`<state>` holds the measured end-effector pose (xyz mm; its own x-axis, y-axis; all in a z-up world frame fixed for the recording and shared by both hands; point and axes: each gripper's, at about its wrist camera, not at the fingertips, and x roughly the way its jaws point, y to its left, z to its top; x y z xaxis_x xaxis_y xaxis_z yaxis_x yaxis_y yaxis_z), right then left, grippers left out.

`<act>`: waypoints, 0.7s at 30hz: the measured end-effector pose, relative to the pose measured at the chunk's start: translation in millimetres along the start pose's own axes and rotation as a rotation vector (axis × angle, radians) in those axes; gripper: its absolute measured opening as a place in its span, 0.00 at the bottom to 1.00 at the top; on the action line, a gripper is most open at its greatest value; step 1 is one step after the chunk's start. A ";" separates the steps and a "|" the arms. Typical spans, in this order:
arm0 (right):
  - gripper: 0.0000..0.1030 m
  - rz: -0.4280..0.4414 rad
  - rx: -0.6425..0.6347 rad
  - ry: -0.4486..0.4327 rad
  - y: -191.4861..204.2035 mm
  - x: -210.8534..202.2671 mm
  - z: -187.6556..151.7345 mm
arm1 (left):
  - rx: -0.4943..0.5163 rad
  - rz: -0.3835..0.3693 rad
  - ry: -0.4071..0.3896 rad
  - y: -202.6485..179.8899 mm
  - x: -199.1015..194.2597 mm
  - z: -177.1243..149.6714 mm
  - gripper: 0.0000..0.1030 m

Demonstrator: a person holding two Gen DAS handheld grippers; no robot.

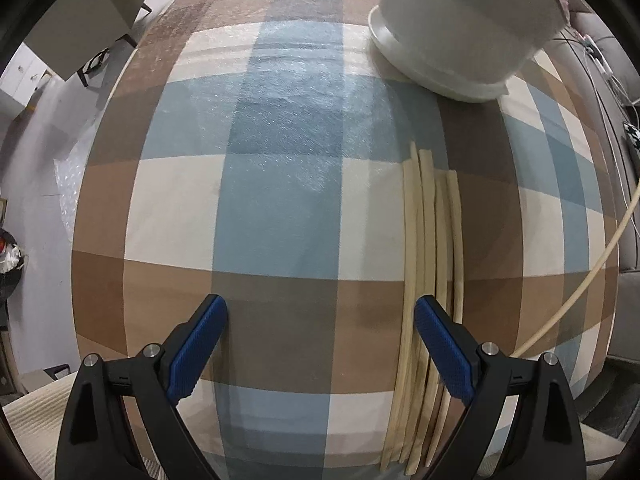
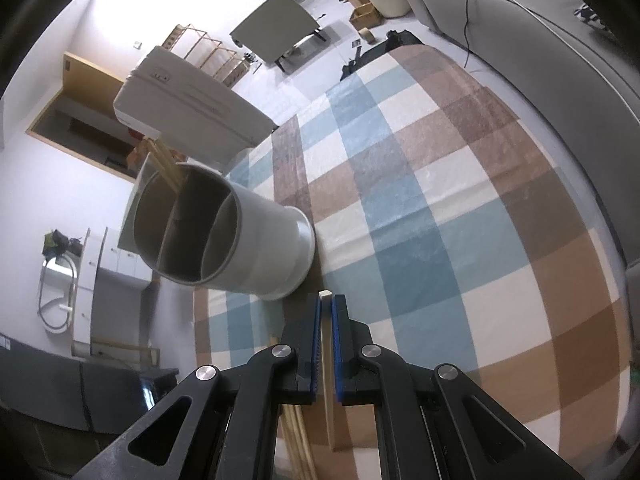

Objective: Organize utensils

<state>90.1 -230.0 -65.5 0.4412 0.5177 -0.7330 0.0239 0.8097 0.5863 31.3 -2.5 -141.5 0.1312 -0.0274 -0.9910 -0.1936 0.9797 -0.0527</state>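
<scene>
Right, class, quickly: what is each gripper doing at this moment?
Left gripper: jaws open, holding nothing, above the chopsticks on the table.
Right gripper: jaws closed on one chopstick.

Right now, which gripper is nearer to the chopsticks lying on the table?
Left. The left gripper hangs open right over the chopsticks, one finger above them. The right gripper is raised, shut on one chopstick.
</scene>
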 end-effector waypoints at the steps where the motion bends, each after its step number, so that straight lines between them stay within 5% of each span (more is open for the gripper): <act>1: 0.05 0.003 0.003 0.000 -0.7 0.1 1.2 | -0.003 0.006 0.000 0.4 -0.7 0.2 0.90; 13: 0.05 0.014 -0.014 -0.001 3.5 4.8 4.7 | 0.009 0.054 -0.021 3.4 -3.4 12.2 0.89; 21: 0.05 -0.005 -0.048 -0.005 6.9 6.6 4.2 | 0.045 0.090 -0.096 -13.0 -0.9 30.4 0.68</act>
<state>96.9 -222.2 -64.9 0.4460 0.5124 -0.7338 -0.0170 0.8246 0.5654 63.3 -9.2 -136.2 0.2081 0.0785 -0.9749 -0.1652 0.9853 0.0441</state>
